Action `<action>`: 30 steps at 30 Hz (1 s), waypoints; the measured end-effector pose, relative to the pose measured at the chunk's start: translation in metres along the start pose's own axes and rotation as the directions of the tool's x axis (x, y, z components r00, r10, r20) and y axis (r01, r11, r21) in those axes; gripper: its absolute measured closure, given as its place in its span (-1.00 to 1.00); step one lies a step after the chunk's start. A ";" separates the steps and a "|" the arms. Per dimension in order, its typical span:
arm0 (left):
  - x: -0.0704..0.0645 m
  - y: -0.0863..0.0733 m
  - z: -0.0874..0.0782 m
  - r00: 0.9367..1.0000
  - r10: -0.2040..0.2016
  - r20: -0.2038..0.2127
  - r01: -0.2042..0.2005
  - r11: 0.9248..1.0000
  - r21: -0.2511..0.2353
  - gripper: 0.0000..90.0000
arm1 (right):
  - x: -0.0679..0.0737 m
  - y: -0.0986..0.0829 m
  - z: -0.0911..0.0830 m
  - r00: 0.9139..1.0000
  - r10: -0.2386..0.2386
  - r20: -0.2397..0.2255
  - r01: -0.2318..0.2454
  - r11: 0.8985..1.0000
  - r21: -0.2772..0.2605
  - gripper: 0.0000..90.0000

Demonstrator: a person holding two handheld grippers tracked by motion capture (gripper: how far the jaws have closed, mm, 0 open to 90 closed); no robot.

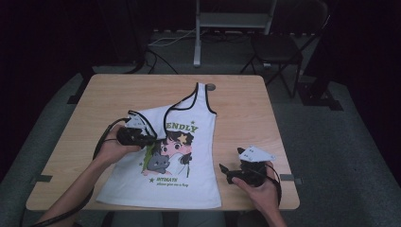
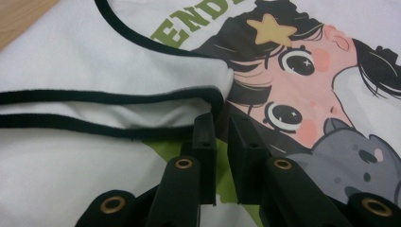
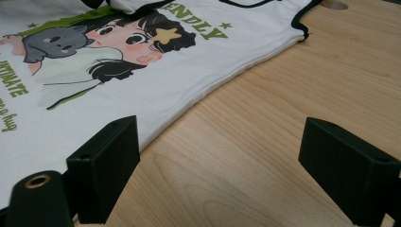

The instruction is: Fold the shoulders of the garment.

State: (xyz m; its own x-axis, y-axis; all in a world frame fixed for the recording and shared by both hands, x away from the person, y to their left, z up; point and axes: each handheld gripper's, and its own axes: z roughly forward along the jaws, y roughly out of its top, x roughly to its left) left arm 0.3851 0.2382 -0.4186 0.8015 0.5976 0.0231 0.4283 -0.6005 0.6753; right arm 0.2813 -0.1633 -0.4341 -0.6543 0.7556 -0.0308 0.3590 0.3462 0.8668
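dim room, grey carpet [image 1: 340,142], wooden table [image 1: 246,123], dark folding chair [image 1: 276,49] behind it

A white printed tank top [image 1: 189,156] lies flat on the light wooden table [image 1: 246,123].

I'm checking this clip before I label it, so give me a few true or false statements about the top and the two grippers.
1. The white tank top lies on a wooden table. True.
2. The left gripper has its jaws wide open over bare wood. False: its jaws are nearly closed at a folded, black-trimmed edge of the top.
3. The right gripper is open. True: its jaws stand far apart above the wood beside the top.
4. The top is plain, with no print. False: it has a cartoon girl and green lettering.
5. One strap is folded over onto the print. True.
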 end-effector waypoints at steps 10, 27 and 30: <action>0.012 0.020 -0.014 0.998 -0.067 0.019 0.069 0.994 -0.089 0.46 | 0.000 0.000 0.000 1.000 0.000 -0.001 0.000 1.000 -0.001 -0.72; 0.003 0.023 0.020 0.995 0.023 -0.101 -0.020 0.999 0.035 0.27 | -0.001 -0.001 0.000 1.000 0.003 -0.007 -0.003 1.000 -0.001 -0.72; 0.000 0.019 0.018 0.993 0.033 -0.113 -0.029 0.999 0.039 0.27 | 0.000 0.000 0.000 1.000 0.000 -0.005 0.000 1.000 -0.001 -0.72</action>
State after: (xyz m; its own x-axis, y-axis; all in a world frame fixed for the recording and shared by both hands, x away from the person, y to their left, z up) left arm 0.4007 0.2170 -0.4192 0.7630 0.6335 0.1289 0.4209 -0.6380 0.6448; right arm 0.2811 -0.1638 -0.4342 -0.6578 0.7527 -0.0283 0.3584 0.3458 0.8672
